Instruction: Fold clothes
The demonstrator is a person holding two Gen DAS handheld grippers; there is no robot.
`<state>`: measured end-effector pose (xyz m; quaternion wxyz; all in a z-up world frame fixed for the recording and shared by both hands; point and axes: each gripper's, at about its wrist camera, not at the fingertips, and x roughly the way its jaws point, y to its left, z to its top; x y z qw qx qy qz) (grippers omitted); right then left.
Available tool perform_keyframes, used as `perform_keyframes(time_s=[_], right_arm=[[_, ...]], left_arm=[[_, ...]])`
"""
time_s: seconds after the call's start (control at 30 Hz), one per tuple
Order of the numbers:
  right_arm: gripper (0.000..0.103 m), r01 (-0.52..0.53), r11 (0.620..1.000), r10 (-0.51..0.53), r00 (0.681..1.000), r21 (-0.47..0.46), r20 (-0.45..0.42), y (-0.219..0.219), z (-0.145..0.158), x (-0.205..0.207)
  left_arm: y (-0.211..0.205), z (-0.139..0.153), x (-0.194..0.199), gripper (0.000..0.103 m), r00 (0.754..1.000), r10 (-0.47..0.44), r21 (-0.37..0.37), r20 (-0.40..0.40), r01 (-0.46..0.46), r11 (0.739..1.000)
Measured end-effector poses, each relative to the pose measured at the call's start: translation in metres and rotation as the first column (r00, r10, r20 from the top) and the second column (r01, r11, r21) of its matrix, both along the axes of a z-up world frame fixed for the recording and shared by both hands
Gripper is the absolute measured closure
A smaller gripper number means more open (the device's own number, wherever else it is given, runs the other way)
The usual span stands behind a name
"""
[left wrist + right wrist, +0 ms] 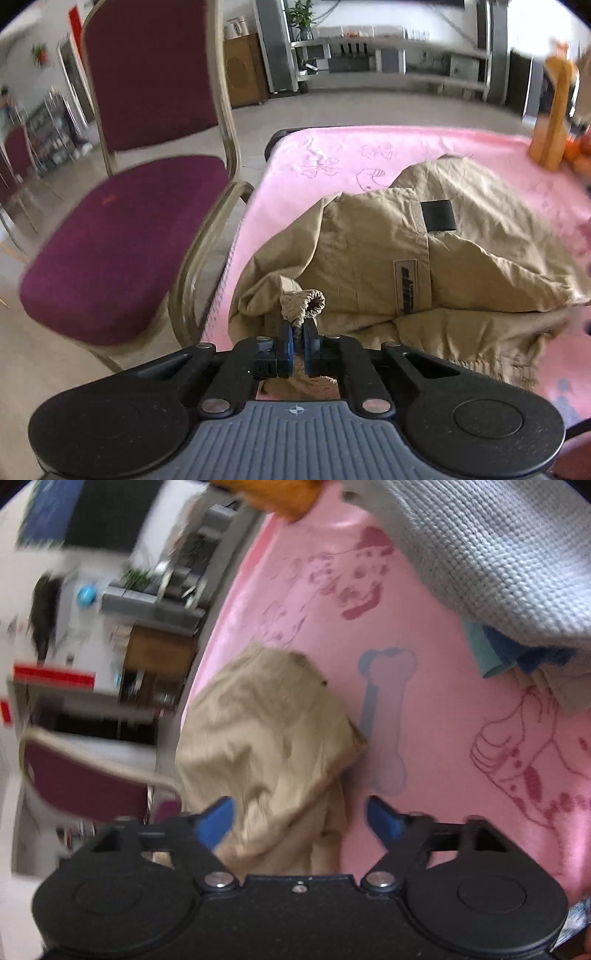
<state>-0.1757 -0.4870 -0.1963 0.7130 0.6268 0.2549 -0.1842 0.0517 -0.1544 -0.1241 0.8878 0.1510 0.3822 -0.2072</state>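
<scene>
A crumpled khaki garment with a black patch and a printed label lies on a pink printed cloth. In the left wrist view my left gripper is shut on the garment's gathered elastic cuff, pinched between its blue pads. The right wrist view is tilted and blurred. There my right gripper stands open just above the near end of the khaki garment, with fabric under the gap and neither pad pressing on it.
A maroon chair with a metal frame stands close to the table's left edge. An orange plush toy sits at the far right corner. A grey knitted cloth over blue folded items lies at the right.
</scene>
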Motion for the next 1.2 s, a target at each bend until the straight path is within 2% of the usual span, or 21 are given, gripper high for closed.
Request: perform_keyframes(time_s=[0.1,0.13,0.17,0.23,0.33,0.4,0.47,0.53,0.6,0.63,0.7,0.73,0.8,0.9,0.97,1.0,1.07,1.1,1.2], right_arm=[[0.066,0.055,0.998,-0.057,0.995,-0.026,-0.080,-0.007,-0.003,0.019],[0.098,0.068,0.997,-0.072,0.991,-0.043,-0.113,-0.008,-0.003,0.025],[0.100,0.078,0.995,-0.087,0.986,-0.064,-0.144,-0.009,-0.001,0.032],[0.100,0.056,0.987,-0.082,0.981,-0.152,-0.173,-0.002,0.023,0.048],[0.100,-0.029,0.953,-0.004,0.994,-0.303,-0.105,0.017,0.087,0.084],[0.100,-0.065,0.906,0.047,0.998,-0.417,-0.052,0.033,0.140,0.114],[0.100,-0.079,0.840,0.094,0.996,-0.537,0.001,0.054,0.196,0.152],[0.100,-0.071,0.778,0.126,0.991,-0.624,0.044,0.074,0.239,0.191],[0.100,-0.060,0.717,0.154,0.985,-0.695,0.074,0.094,0.275,0.233],[0.097,-0.071,0.691,0.166,0.984,-0.720,0.062,0.103,0.283,0.254],[0.078,-0.122,0.644,0.200,0.980,-0.755,0.012,0.117,0.291,0.289],[0.060,-0.160,0.629,0.220,0.975,-0.761,-0.023,0.123,0.291,0.300],[0.056,-0.192,0.597,0.225,0.972,-0.779,-0.068,0.134,0.287,0.301],[0.049,-0.257,0.558,0.247,0.959,-0.789,-0.139,0.139,0.281,0.276],[0.046,-0.312,0.563,0.267,0.945,-0.765,-0.189,0.132,0.279,0.253],[0.044,-0.333,0.571,0.280,0.938,-0.751,-0.203,0.131,0.278,0.242],[0.034,-0.365,0.598,0.303,0.927,-0.714,-0.220,0.120,0.274,0.211],[0.033,-0.378,0.615,0.314,0.923,-0.692,-0.225,0.116,0.271,0.197],[0.033,-0.402,0.703,0.348,0.914,-0.588,-0.209,0.095,0.248,0.154]], left_arm=[[0.017,-0.008,-0.007,0.096,1.000,-0.016,-0.055,-0.026,0.014,0.998],[0.022,-0.010,-0.009,0.096,0.999,-0.027,-0.076,-0.036,0.024,0.997],[0.026,-0.012,-0.010,0.096,0.998,-0.037,-0.094,-0.044,0.033,0.995],[0.036,-0.014,-0.009,0.095,0.998,-0.041,-0.139,-0.057,0.032,0.990],[0.051,-0.016,-0.004,0.093,0.995,-0.024,-0.219,-0.098,0.002,0.976],[0.058,-0.017,-0.001,0.093,0.993,-0.012,-0.259,-0.114,-0.018,0.966],[0.063,-0.017,0.000,0.093,0.993,-0.007,-0.296,-0.117,-0.029,0.955],[0.067,-0.017,0.002,0.092,0.993,0.002,-0.330,-0.120,-0.042,0.943],[0.072,-0.019,0.007,0.091,0.990,0.024,-0.360,-0.138,-0.073,0.930],[0.074,-0.021,0.010,0.090,0.987,0.037,-0.373,-0.159,-0.094,0.923],[0.079,-0.024,0.016,0.088,0.978,0.060,-0.394,-0.200,-0.137,0.909],[0.081,-0.025,0.018,0.088,0.974,0.068,-0.401,-0.216,-0.152,0.903],[0.082,-0.025,0.019,0.087,0.971,0.076,-0.409,-0.226,-0.165,0.897],[0.080,-0.023,0.017,0.085,0.972,0.080,-0.406,-0.221,-0.166,0.899],[0.082,-0.023,0.018,0.079,0.972,0.086,-0.400,-0.219,-0.170,0.900],[0.085,-0.024,0.020,0.070,0.972,0.091,-0.399,-0.219,-0.174,0.900],[0.088,-0.023,0.021,0.060,0.969,0.099,-0.406,-0.226,-0.186,0.895],[0.089,-0.024,0.022,0.058,0.967,0.095,-0.415,-0.235,-0.188,0.890],[0.094,-0.025,0.030,0.050,0.955,0.072,-0.436,-0.286,-0.197,0.878]])
